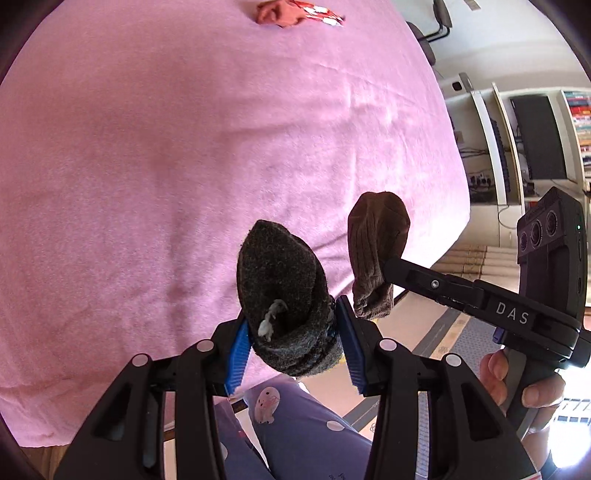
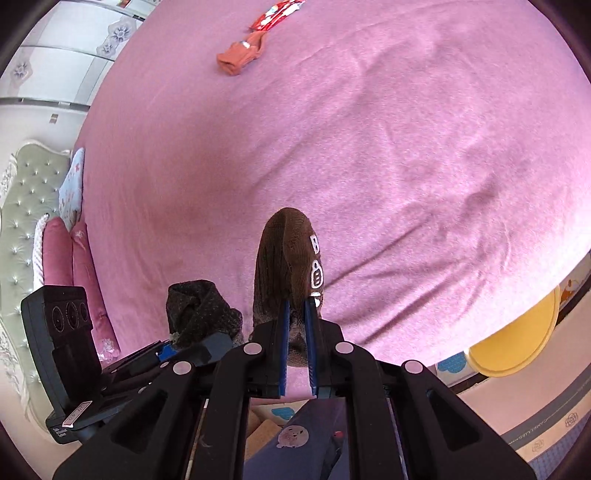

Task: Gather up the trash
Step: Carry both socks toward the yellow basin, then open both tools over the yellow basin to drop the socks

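Note:
My left gripper (image 1: 291, 343) is shut on a dark grey sock (image 1: 282, 291) with a bit of pale lint on it, held above the near edge of the pink bed (image 1: 184, 155). My right gripper (image 2: 295, 332) is shut on a brown sock (image 2: 288, 266) with white lettering, held just right of the left one. The brown sock (image 1: 376, 251) and the right gripper show in the left wrist view; the grey sock (image 2: 199, 314) and the left gripper show in the right wrist view. Far across the bed lie an orange sock (image 2: 240, 59) and a red and white wrapper (image 2: 275, 14).
A padded headboard (image 2: 26, 192) and pink pillows (image 2: 70, 258) stand at the left in the right wrist view. A yellow round thing (image 2: 517, 343) sits by the bed's near right edge. Shelves and a dark monitor (image 1: 539, 136) stand beyond the bed in the left wrist view.

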`<state>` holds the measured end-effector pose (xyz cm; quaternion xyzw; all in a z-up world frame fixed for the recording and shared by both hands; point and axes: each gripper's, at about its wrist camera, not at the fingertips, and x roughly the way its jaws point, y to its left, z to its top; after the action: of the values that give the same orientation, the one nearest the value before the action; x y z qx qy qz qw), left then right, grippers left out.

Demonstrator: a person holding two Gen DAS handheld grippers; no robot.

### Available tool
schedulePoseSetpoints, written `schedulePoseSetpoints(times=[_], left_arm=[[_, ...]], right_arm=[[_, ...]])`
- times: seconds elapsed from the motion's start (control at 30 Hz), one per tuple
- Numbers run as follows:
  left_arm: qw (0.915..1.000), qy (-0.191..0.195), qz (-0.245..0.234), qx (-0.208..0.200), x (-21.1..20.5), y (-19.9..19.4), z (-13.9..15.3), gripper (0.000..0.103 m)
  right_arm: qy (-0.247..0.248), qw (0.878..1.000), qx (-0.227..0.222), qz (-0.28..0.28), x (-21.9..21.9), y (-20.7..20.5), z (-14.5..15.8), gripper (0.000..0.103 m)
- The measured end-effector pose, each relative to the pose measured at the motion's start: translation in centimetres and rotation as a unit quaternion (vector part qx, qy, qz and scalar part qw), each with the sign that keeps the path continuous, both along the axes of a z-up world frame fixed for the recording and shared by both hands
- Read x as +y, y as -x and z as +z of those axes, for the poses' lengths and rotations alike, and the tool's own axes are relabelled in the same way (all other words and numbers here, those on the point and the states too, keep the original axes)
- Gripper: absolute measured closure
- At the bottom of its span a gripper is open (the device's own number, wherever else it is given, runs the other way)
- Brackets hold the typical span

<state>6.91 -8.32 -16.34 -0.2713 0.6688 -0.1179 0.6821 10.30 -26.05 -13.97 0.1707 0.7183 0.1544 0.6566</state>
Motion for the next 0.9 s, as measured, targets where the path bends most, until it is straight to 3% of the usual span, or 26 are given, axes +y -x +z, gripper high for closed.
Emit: schedulePoseSetpoints(times=[0.37, 0.63, 0.9], left_arm=[[0.9928, 0.009, -0.118, 0.022, -15.6, 1.4, -1.0, 0.059], [0.9796, 0.003, -0.197, 0.041, -27.2, 3.1, -2.5, 0.058], [0.9655, 0.001, -0.254, 0.056, -35.4, 3.8, -4.3, 0.058]], right_arm=[[0.017, 0.993, 0.016, -0.114, -16.6, 4.6, -0.7, 0.094], [0.033, 0.982, 0.045, -0.179, -27.8, 9.0, -2.7, 0.094], [0.027, 0.973, 0.066, -0.222, -34.9, 11.7, -4.1, 0.091]])
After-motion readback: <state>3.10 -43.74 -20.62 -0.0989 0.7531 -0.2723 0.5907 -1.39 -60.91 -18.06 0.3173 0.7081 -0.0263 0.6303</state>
